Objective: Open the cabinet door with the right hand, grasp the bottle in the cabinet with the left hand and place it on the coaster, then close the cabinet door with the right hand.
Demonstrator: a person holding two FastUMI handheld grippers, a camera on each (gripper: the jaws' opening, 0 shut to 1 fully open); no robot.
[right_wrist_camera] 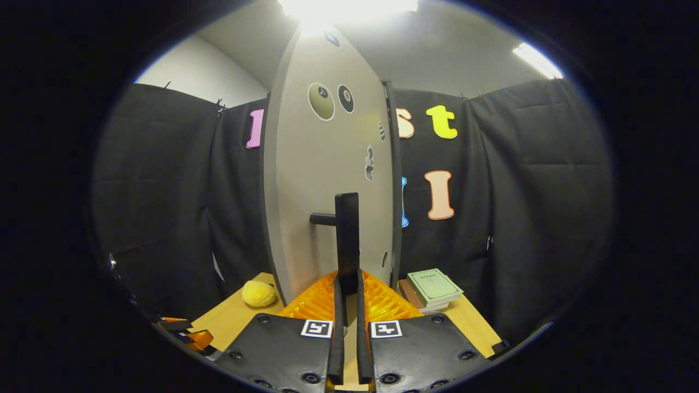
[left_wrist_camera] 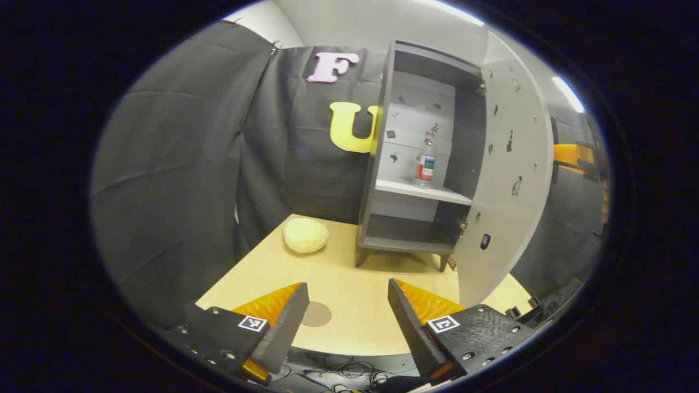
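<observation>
The clear plastic bottle [left_wrist_camera: 425, 162] stands upright on the grey cabinet's [left_wrist_camera: 382, 164] middle shelf, straight ahead of the wide-open, empty left gripper [left_wrist_camera: 348, 322]. The right gripper [right_wrist_camera: 348, 305] clamps the door's black bar handle [right_wrist_camera: 347, 240].

Matt grey cabinet [left_wrist_camera: 420, 218], pale wood table [left_wrist_camera: 349, 295], clear plastic bottle [left_wrist_camera: 425, 161]

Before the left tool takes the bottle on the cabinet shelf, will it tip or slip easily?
The bottle is tall and narrow, standing upright, so a sideways push would probably tip it. It looks like clear plastic, likely light and somewhat smooth; gripping at the label may hold better.
</observation>
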